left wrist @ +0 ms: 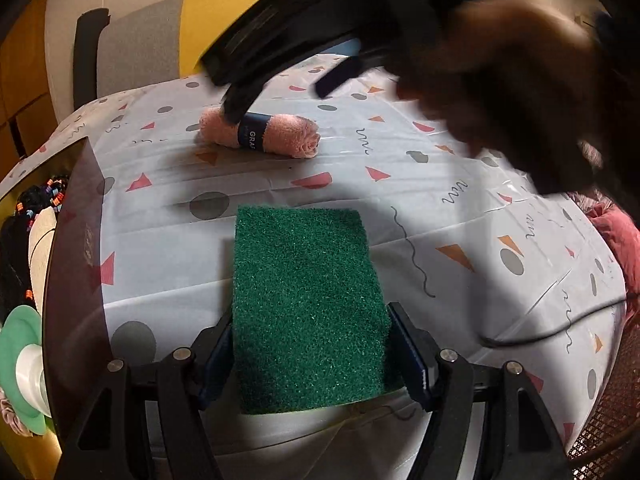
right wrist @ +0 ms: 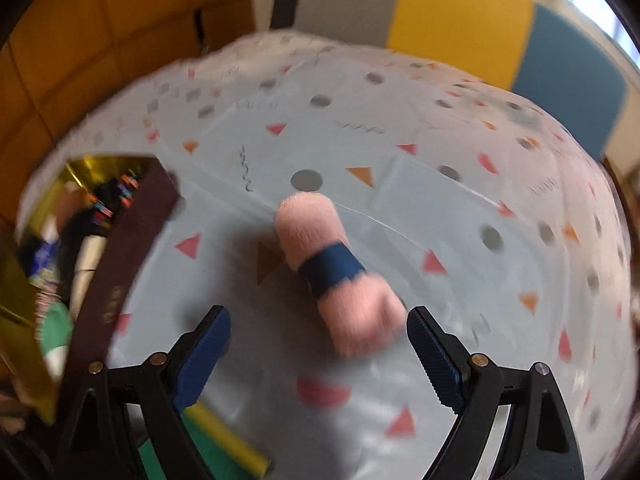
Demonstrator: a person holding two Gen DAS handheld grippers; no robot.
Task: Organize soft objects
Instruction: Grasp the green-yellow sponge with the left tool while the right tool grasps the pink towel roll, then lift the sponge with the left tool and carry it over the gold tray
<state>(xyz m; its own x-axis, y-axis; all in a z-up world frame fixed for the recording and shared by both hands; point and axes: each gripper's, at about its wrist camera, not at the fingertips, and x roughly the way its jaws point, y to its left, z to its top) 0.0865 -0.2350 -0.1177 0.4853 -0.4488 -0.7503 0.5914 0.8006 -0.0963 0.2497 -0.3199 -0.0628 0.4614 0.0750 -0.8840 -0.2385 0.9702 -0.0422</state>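
On the patterned tabletop (left wrist: 400, 184), left jaws straddle the sponge (left wrist: 308, 304) to grasp it, while right jaws, spread wide, approach the towel (right wrist: 336, 276).

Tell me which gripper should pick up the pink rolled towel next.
Right. The right gripper is open above the pink rolled towel; the left gripper is occupied by the green sponge.

sponge (left wrist: 308, 304): dark green scouring face, with a yellow layer seen in the right wrist view
rolled towel (left wrist: 260, 134): pale pink, wrapped by a navy band with white lettering
desk cover (left wrist: 400, 184): pale grey-white, printed with grey dots, red and orange triangles, dark squiggles
box (left wrist: 76, 240): dark brown wall, gold inside
left claw (left wrist: 310, 364): black arms, blue pads
chair (right wrist: 460, 12): grey, yellow and blue panels
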